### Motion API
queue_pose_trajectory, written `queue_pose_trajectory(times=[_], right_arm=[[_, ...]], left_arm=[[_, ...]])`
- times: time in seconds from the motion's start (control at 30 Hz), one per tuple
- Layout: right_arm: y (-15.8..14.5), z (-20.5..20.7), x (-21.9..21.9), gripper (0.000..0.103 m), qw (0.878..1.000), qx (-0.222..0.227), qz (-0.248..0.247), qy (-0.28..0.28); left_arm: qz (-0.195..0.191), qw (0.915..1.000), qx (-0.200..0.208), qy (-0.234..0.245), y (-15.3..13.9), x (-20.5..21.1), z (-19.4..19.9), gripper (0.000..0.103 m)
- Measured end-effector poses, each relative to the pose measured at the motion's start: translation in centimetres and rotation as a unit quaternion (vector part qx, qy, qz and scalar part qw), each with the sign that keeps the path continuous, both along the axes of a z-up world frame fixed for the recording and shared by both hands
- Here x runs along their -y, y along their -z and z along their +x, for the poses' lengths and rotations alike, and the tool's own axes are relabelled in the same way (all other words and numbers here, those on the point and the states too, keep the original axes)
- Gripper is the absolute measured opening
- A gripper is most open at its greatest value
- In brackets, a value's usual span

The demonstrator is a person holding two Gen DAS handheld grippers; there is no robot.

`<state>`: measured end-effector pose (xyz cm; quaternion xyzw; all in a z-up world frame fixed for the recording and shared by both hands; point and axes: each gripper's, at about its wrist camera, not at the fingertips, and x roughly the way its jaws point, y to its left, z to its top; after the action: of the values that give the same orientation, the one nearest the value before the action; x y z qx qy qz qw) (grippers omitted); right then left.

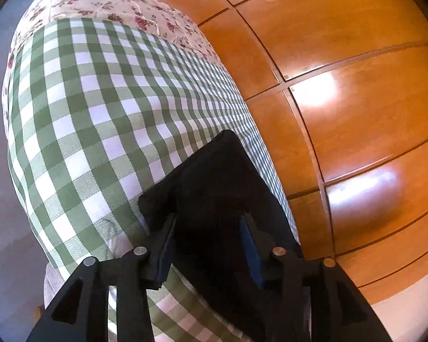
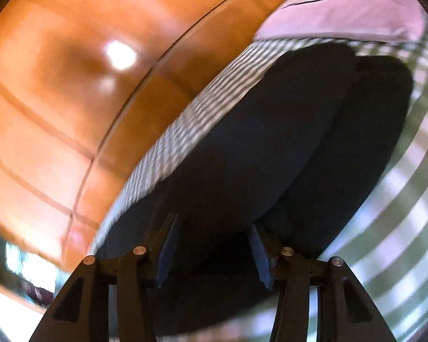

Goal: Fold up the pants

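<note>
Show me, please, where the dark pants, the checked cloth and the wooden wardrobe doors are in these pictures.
dark pants [image 2: 271, 154]: right wrist view, middle of the near leg.
checked cloth [image 1: 100, 108]: left wrist view, bare green-and-white middle.
wooden wardrobe doors [image 1: 356, 128]: left wrist view, flat face of one panel.

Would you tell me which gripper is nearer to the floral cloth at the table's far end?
Neither clearly: the left gripper and right gripper both sit open over the dark pants, with the floral cloth far beyond.
</note>
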<state>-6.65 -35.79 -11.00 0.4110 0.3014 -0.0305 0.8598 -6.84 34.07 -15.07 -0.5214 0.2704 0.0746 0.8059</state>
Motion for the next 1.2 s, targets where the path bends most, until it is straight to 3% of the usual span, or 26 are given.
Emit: queue_pose_trajectory(times=[0.07,0.1,0.17,0.23,0.3,0.47,0.53,0.63,0.73,0.83,0.9,0.97,1.0,1.03,1.1,1.2], right_arm=[[0.2,0.4,2.1,0.049,0.999,-0.002,0.009,0.037],[0.4,0.7,3.4,0.049,0.998,0.004,0.023,0.056],[0.8,1.3,5.5,0.037,0.995,0.004,0.043,0.084],[0.9,2.2,7.0,0.009,0.993,-0.009,0.056,0.106],[0.3,2.9,8.1,0.008,0.994,-0.019,0.04,0.103],[-5.1,0.3,7.2,0.008,0.996,0.041,-0.032,0.071],[-5.7,-1.7,7.0,0.008,0.995,0.041,-0.05,0.071],[-2.8,-2.9,7.7,0.008,0.995,-0.008,-0.045,0.085],[1.5,-2.7,9.0,0.006,0.994,-0.054,-0.006,0.094],[1.6,-3.3,9.5,0.015,0.994,-0.025,0.032,0.106],[0.2,-4.1,9.7,0.019,0.993,-0.025,0.012,0.113],[-0.8,-5.1,10.1,0.036,0.99,-0.013,-0.02,0.141],[-1.2,-5.9,10.5,0.058,0.985,-0.012,-0.035,0.167],[-1.3,-6.4,10.9,0.071,0.98,-0.016,-0.044,0.192],[-0.6,-6.6,12.4,0.068,0.977,-0.016,-0.027,0.209],[0.7,-5.4,13.8,0.053,0.985,0.001,0.018,0.171]], left_arm=[[0.018,0.9997,-0.018,0.0,-0.1,0.4,0.3,0.022],[0.023,0.9993,-0.029,0.002,0.0,0.5,0.6,0.02],[0.022,0.9994,-0.028,0.0,0.1,0.6,0.6,0.018],[0.032,0.9989,-0.033,0.004,-0.1,0.8,0.9,0.016],[0.042,0.9986,-0.033,0.006,-0.3,0.9,1.1,0.014],[0.036,0.9993,-0.013,0.006,-1.1,0.6,1.0,0.014],[0.036,0.9992,-0.014,0.007,-1.2,0.3,1.1,0.013],[0.035,0.999,-0.027,0.009,-0.3,0.3,1.1,0.014],[0.021,0.9994,-0.028,0.006,0.4,0.0,0.8,0.013],[0.044,0.9985,-0.029,0.016,-0.2,0.4,0.9,0.015],[0.066,0.997,-0.034,0.022,-0.7,0.8,1.0,0.024],[0.058,0.9979,-0.021,0.022,-0.8,1.0,0.8,0.035],[0.051,0.9983,-0.017,0.021,-0.9,1.2,0.9,0.04],[0.043,0.9988,-0.014,0.019,-0.7,1.1,0.9,0.042],[0.038,0.9991,-0.015,0.015,-0.5,1.2,1.2,0.042],[0.053,0.9983,-0.021,0.013,-0.5,1.5,1.5,0.042]])
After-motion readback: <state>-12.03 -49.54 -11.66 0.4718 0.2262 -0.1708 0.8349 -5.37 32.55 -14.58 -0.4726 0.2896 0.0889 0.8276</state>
